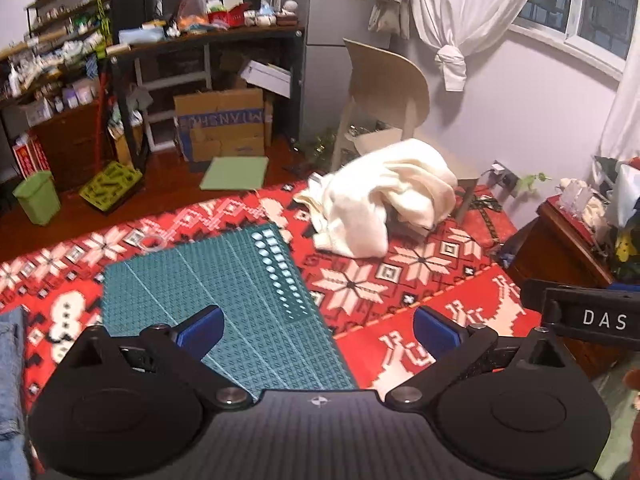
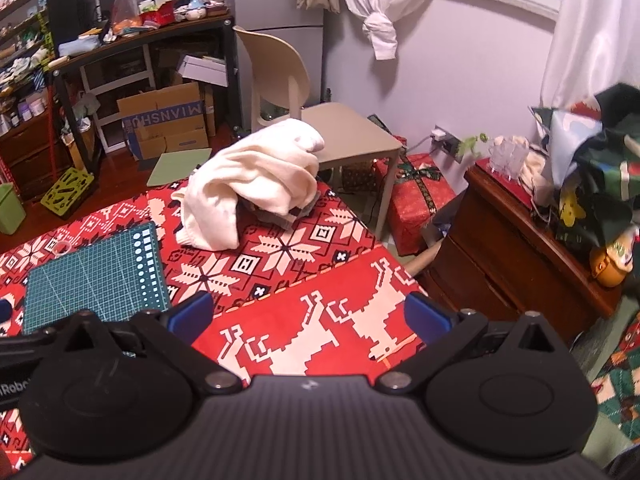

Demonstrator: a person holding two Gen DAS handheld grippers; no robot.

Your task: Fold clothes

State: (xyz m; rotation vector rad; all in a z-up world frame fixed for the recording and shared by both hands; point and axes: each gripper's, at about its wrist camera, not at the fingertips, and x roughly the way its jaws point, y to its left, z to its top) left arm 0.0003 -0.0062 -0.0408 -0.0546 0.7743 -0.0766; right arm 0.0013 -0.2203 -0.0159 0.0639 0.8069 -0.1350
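Cream garment (image 1: 380,200) crumpled, hides grey item | denim (image 1: 12,380) cut off

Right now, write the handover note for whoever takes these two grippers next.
Left gripper: open, empty, above the green gridded cutting mat.
Right gripper: open, empty, over the red patterned tablecloth.
Crumpled cream-white garment: heaped at the table's far side, past the mat, lying over something grey and dark that is mostly hidden. Neither gripper touches it.
Blue denim cloth: at the left edge of the left wrist view.
Done: no folding visible.
Left: probably pull the cream garment closer, spread it flat, fold it.
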